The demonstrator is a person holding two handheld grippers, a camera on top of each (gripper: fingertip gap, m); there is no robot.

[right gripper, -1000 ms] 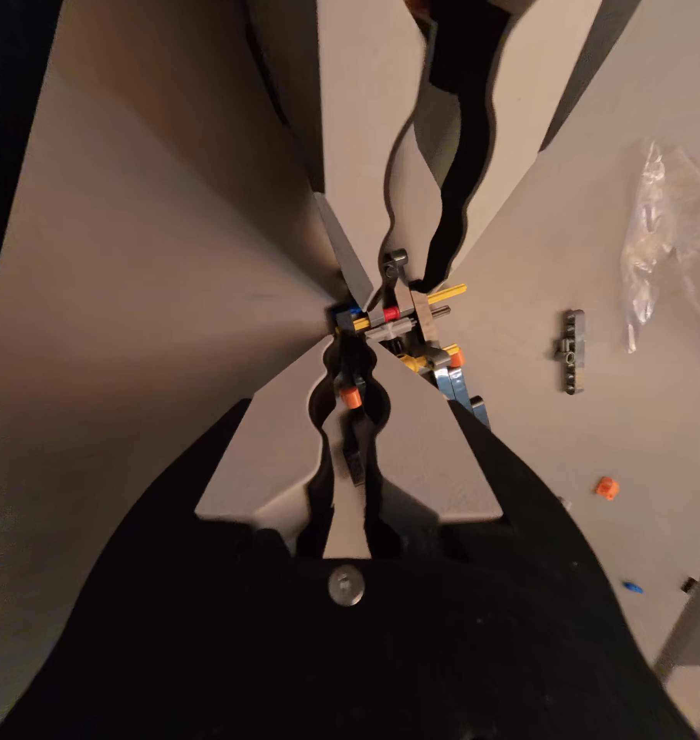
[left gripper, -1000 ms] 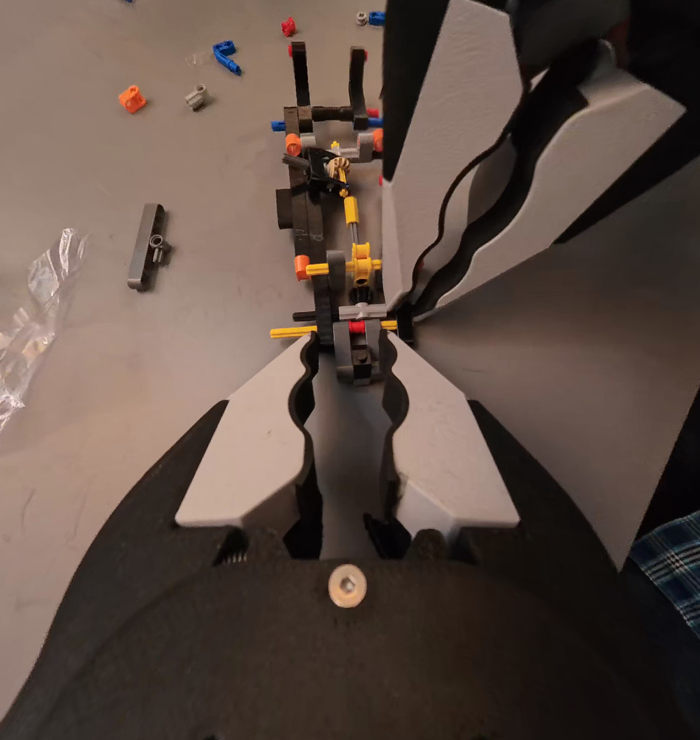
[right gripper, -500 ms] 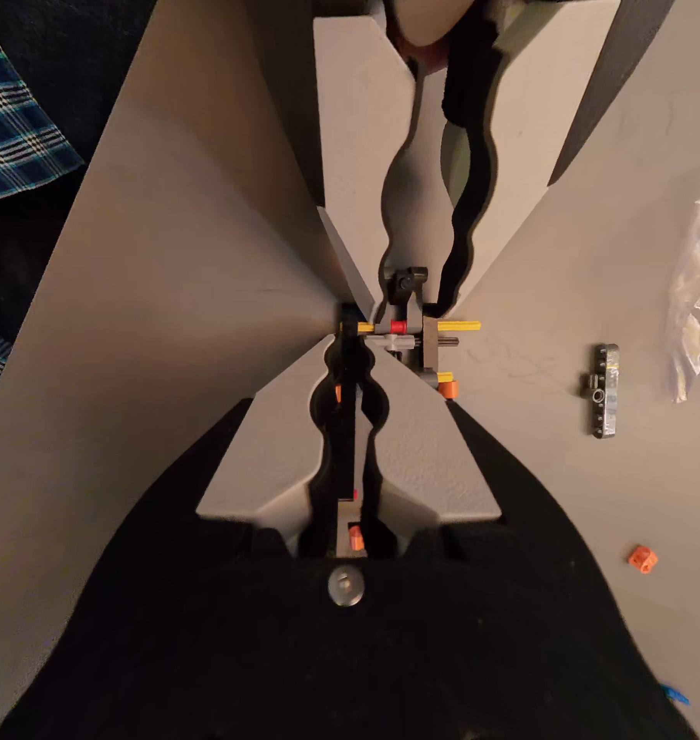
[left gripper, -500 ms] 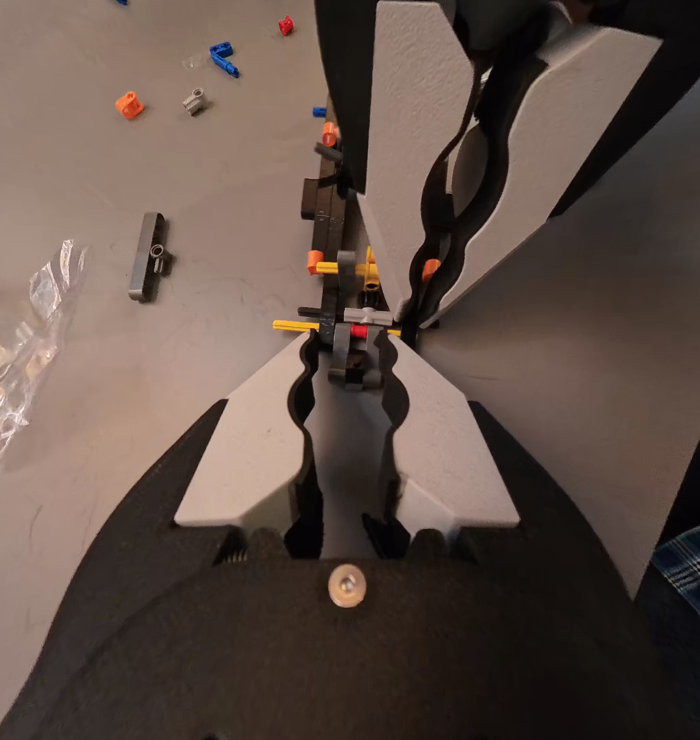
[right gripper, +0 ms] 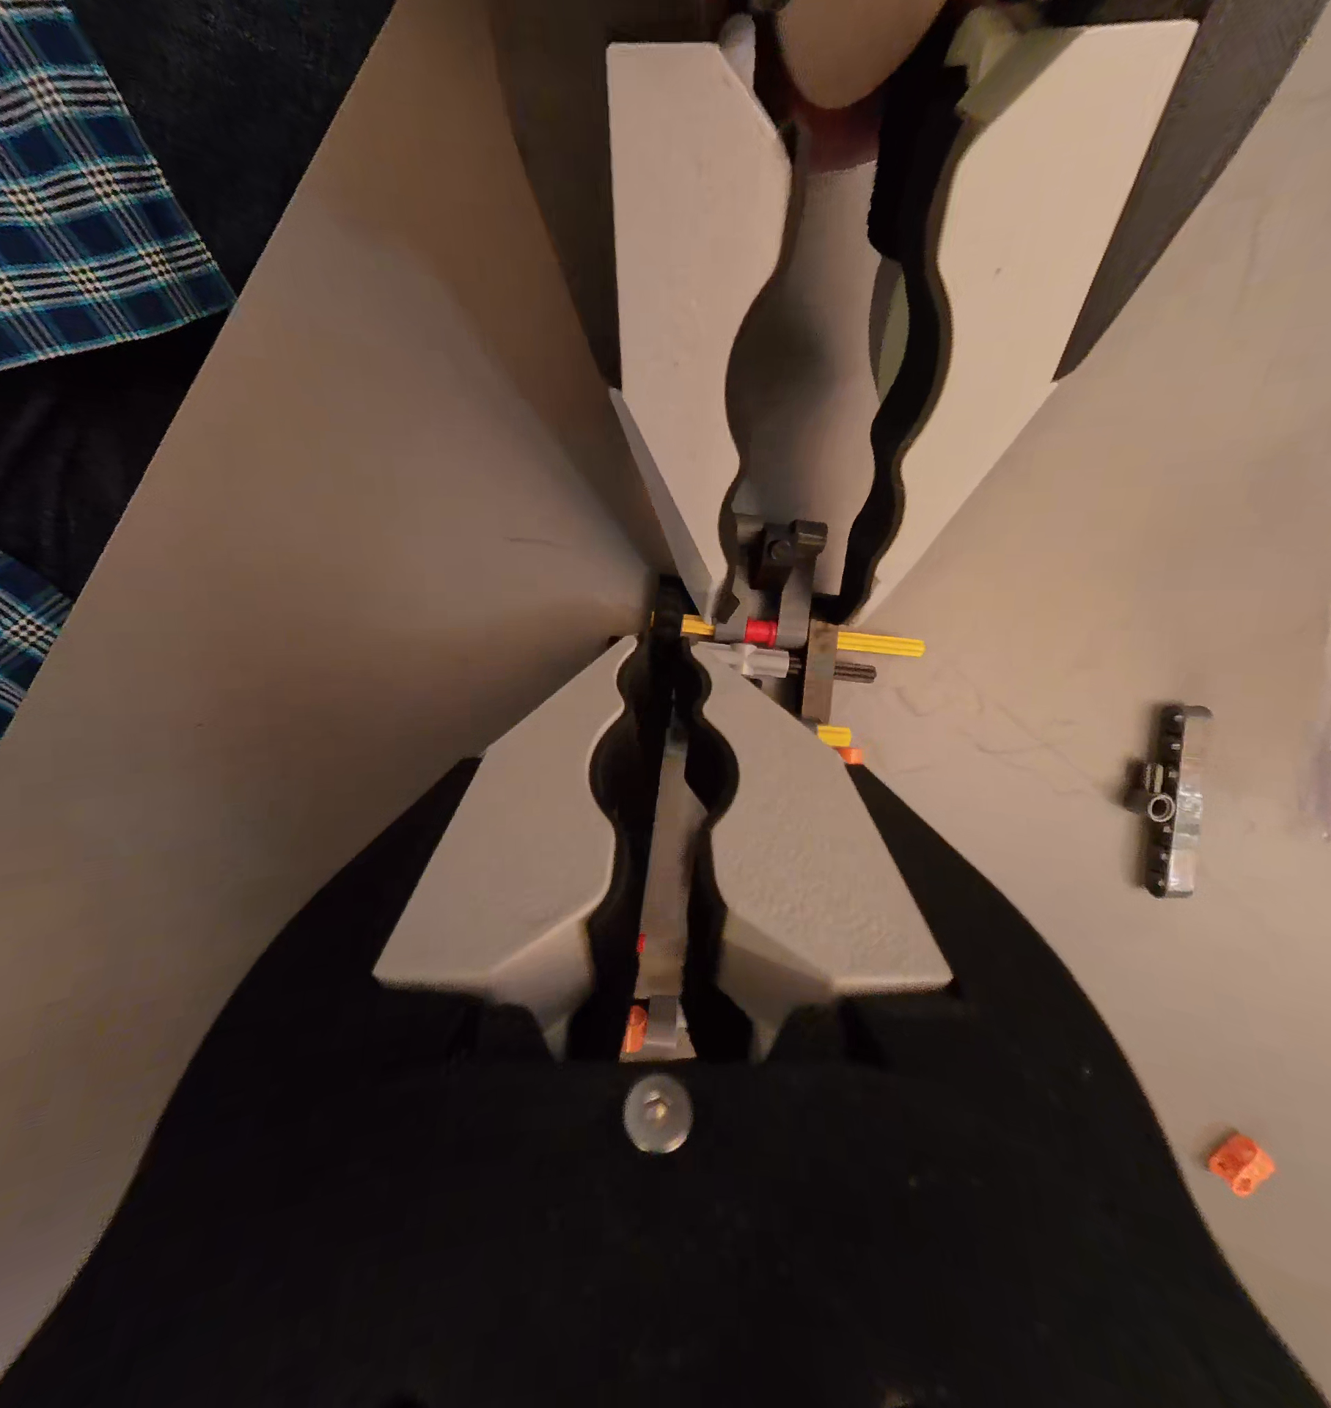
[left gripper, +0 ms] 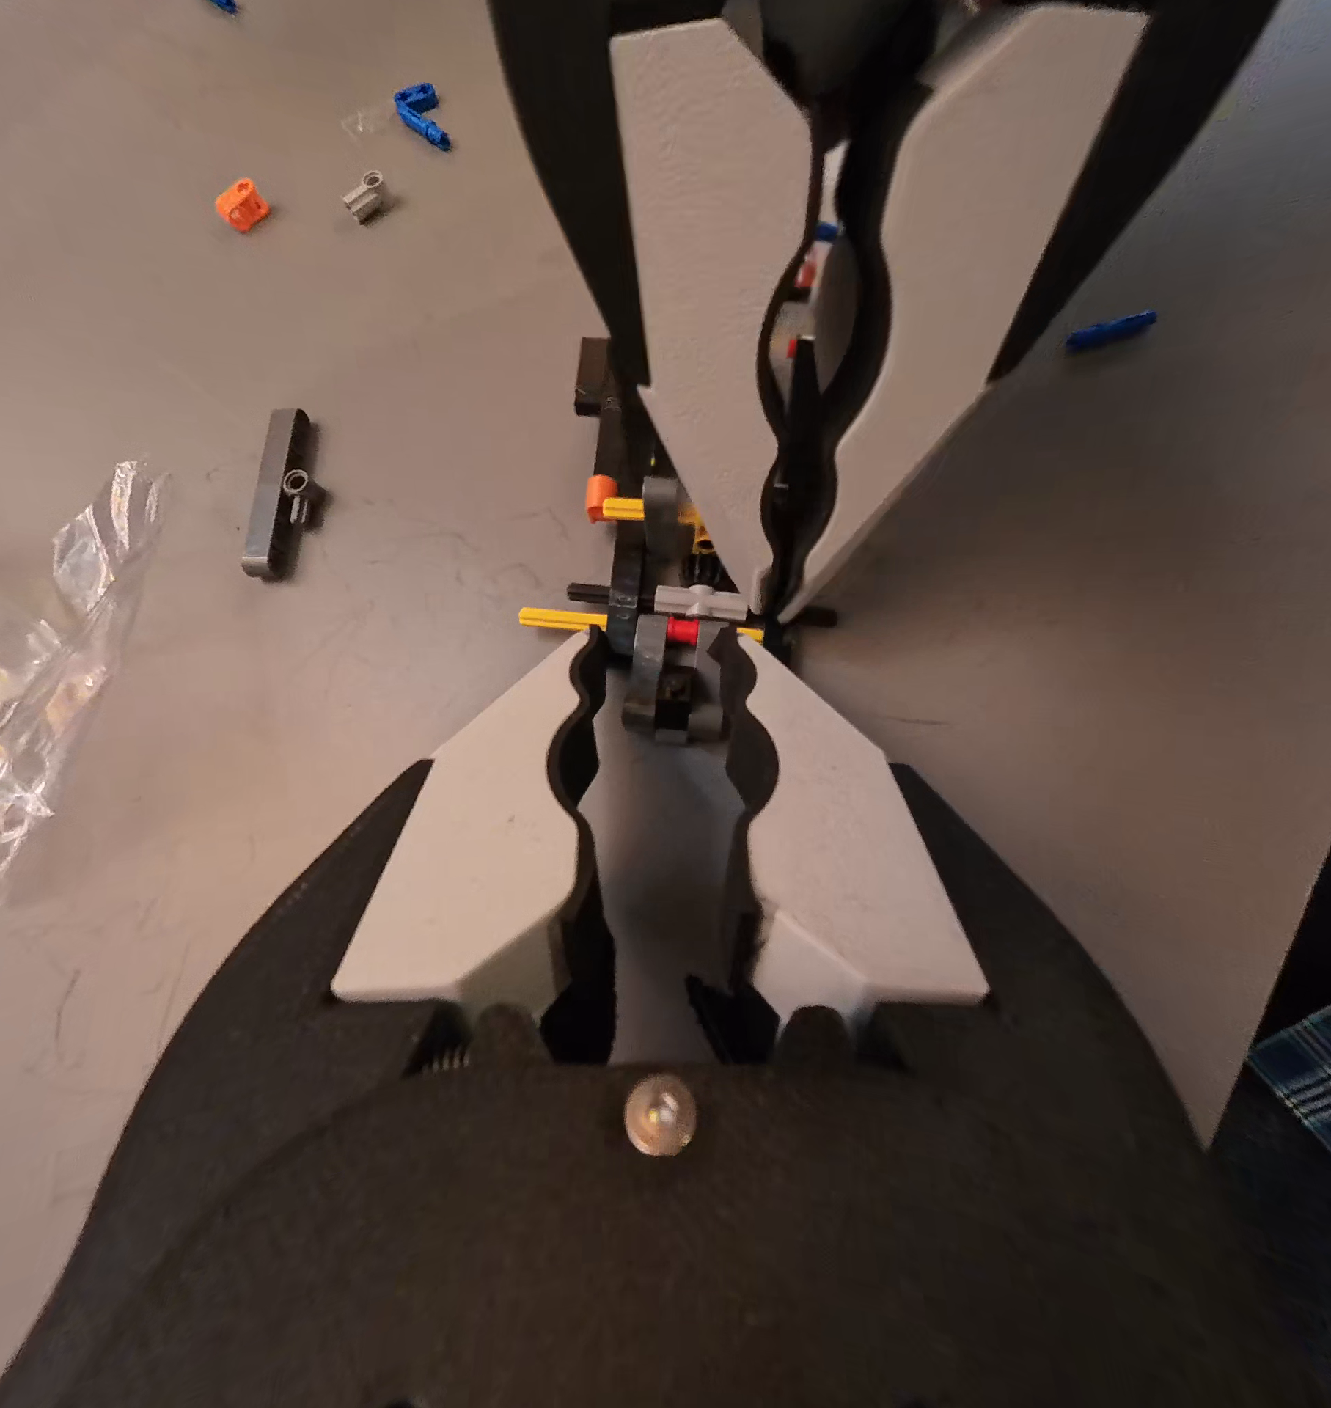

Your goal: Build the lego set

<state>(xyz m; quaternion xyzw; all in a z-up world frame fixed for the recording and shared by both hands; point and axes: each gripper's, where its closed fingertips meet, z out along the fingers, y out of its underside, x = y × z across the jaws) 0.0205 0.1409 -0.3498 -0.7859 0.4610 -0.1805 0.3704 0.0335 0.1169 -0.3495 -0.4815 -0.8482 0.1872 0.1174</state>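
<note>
A long lego assembly (left gripper: 673,609) of black and grey beams with yellow axles, a red bush and orange bushes lies on the grey table (left gripper: 418,686). My left gripper (left gripper: 658,648) is shut on its near grey forked end. My right gripper (left gripper: 776,609) comes in from straight opposite and is shut on a thin black beam on the assembly's right side, covering most of it. In the right wrist view the right gripper (right gripper: 666,648) has that black beam running back between its fingers. The left gripper (right gripper: 784,602) holds the grey fork of the assembly (right gripper: 791,640).
Loose on the table at left: a dark grey beam with a pin (left gripper: 277,495) (right gripper: 1169,808), an orange piece (left gripper: 243,204) (right gripper: 1241,1166), a grey connector (left gripper: 363,198), a blue angled piece (left gripper: 420,113) and a plastic bag (left gripper: 37,648). A blue pin (left gripper: 1110,329) lies right. Plaid cloth (left gripper: 1325,1067) shows past the table edge. Left and right tips are no more than a few centimetres apart.
The right gripper has swung round from the side to face the left gripper head-on and now covers much more of the assembly. The left gripper keeps its hold on the grey end.
</note>
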